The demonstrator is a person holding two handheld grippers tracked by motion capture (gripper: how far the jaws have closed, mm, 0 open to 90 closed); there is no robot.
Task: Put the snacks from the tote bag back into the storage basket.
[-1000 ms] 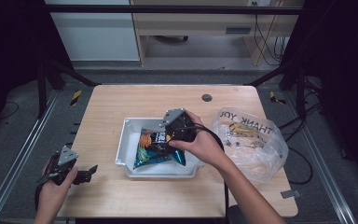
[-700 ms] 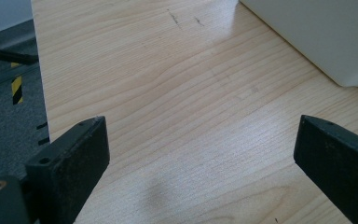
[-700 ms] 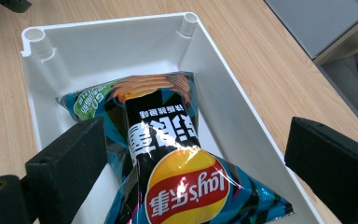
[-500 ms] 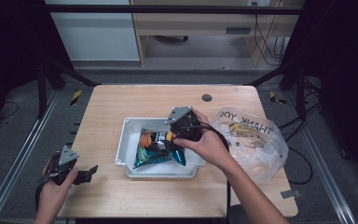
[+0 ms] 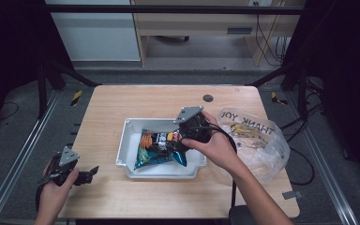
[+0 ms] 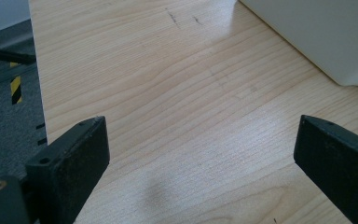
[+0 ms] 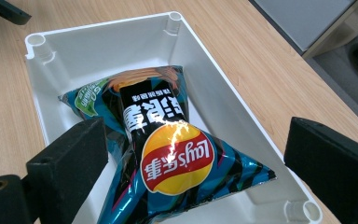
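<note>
1. Whereas a second ago the right claw (image 5: 177,140) sat low over the crisp packet (image 5: 161,148), it now stands a little higher and further toward the tray's right end; its jaws are spread wide with nothing between them, as the right gripper view shows.
2. With that lift the crisp packet (image 7: 168,154) lies free in the white tray (image 5: 129,140), flat on the tray floor, logo upside down to the camera; it looks released, so the placing step is probably done.
3. While the right hand (image 5: 215,147) moved, the left claw (image 5: 86,174) kept its place at the near left corner of the tabletop (image 5: 122,103); its jaws gape wide over bare wood, holding nothing, well apart from the tray.
4. Beside the tray's right end lies a clear plastic bag (image 5: 258,140); I judge the next item would come from there.
</note>
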